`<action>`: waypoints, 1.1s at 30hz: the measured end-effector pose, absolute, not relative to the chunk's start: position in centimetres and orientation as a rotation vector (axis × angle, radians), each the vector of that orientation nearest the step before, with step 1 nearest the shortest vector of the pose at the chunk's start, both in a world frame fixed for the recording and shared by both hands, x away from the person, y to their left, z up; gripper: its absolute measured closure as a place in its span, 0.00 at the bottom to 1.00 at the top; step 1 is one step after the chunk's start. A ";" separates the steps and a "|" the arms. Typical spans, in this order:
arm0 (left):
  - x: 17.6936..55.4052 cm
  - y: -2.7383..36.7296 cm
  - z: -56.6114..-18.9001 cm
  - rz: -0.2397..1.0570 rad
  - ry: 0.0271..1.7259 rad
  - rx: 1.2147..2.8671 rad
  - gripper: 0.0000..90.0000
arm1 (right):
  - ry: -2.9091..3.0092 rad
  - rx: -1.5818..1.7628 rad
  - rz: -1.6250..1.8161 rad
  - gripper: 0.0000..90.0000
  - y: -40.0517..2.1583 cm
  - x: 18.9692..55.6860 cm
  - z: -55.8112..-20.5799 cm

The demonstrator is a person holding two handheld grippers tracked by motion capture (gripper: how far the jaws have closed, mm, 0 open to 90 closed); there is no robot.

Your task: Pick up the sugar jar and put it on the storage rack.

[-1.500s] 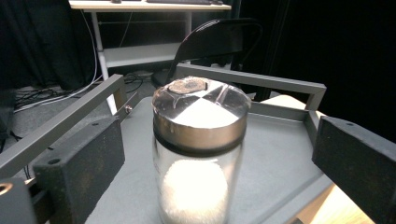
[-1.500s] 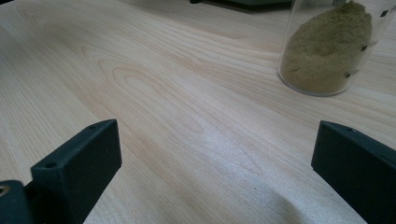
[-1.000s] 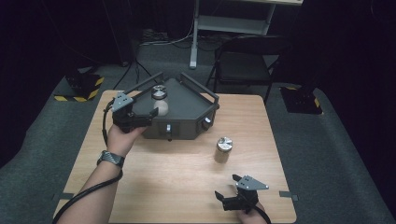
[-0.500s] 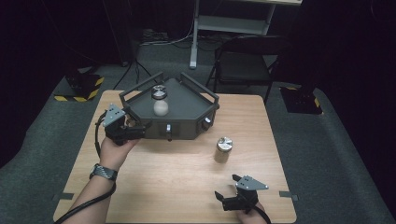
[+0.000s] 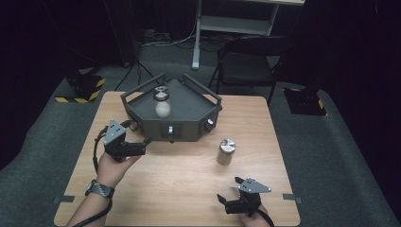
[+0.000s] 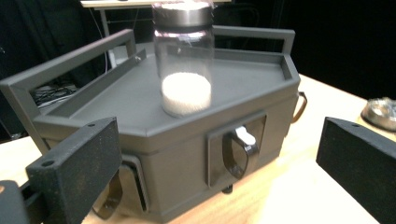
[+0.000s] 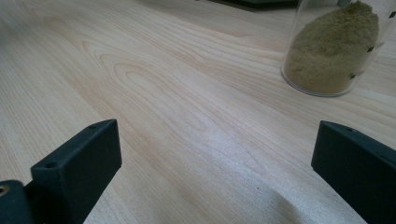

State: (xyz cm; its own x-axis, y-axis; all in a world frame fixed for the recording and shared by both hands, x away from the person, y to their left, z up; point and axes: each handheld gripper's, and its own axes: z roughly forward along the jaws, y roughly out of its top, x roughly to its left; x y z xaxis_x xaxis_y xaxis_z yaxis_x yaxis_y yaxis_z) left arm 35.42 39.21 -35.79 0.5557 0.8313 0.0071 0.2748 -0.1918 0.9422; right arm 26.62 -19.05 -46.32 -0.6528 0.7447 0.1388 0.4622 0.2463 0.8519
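Now the left gripper (image 5: 142, 144) hovers with jaws spread wide and empty, just in front of the dark grey tray (image 5: 189, 124), where a glass jar of white powder (image 6: 185, 60) stands. Well apart, the right gripper (image 5: 226, 201) rests spread near a jar of tan powder (image 7: 334, 49).

Glass jar (image 5: 162, 101) of white powder, upright on the dark tray (image 5: 189, 109).

Dark room, grey carpet floor (image 5: 331, 156), black folding chair (image 5: 246, 66) behind wooden table (image 5: 189, 189) (light wood), white desk frame (image 5: 208, 28) at rear
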 end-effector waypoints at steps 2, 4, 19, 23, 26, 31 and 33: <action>34.7 39.1 -36.4 0.663 0.927 1.752 0.00 | 2.228 1.119 1.365 0.01 -19.1 26.6 -46.3; 34.2 39.1 -36.8 0.654 0.926 1.757 0.00 | 2.229 1.115 1.363 0.01 -19.0 26.6 -46.3; 30.6 40.3 -40.5 0.566 0.967 1.775 0.00 | 2.236 1.110 1.354 0.01 -18.9 26.6 -46.2; 28.9 39.7 -41.9 0.605 0.985 1.794 0.00 | 2.242 1.103 1.349 0.01 -18.9 26.7 -46.2; 27.8 39.7 -43.2 0.588 1.016 1.796 0.00 | 2.239 1.103 1.348 0.01 -18.9 26.6 -46.2; 26.9 39.8 -43.9 0.573 1.037 1.832 0.00 | 2.238 1.098 1.347 0.01 -18.8 26.6 -46.2; 26.7 39.7 -43.9 0.582 1.038 1.840 0.00 | 2.239 1.101 1.347 0.01 -18.8 26.6 -46.2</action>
State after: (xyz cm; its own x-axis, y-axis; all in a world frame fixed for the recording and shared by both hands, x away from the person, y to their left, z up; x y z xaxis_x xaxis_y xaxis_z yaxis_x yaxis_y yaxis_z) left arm 26.66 39.66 -43.89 0.5336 0.8451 -0.0329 0.4133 -0.2266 0.8820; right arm 26.57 -18.82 -46.20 -0.6590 0.7421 0.1223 0.4556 0.2645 0.8500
